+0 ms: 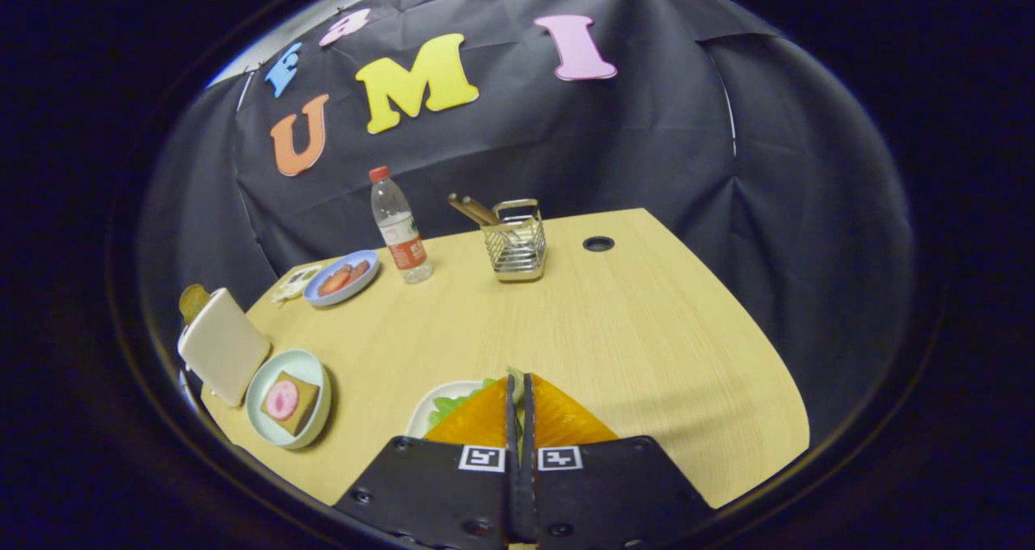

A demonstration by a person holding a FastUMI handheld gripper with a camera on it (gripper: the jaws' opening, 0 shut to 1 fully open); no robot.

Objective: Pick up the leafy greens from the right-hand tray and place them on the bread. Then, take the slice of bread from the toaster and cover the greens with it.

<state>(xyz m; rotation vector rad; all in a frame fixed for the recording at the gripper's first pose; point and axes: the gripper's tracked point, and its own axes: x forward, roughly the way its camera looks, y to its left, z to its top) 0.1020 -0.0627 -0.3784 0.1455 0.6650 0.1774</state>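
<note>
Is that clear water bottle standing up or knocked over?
Upright: the water bottle stands on the table, cap on top.

We read no text. The bottle [398, 228] carries a red-and-white label too small to make out. Each side of the gripper [518, 388] bears one square black-and-white marker, a pattern and not lettering; its fingers stand closed together.
</note>
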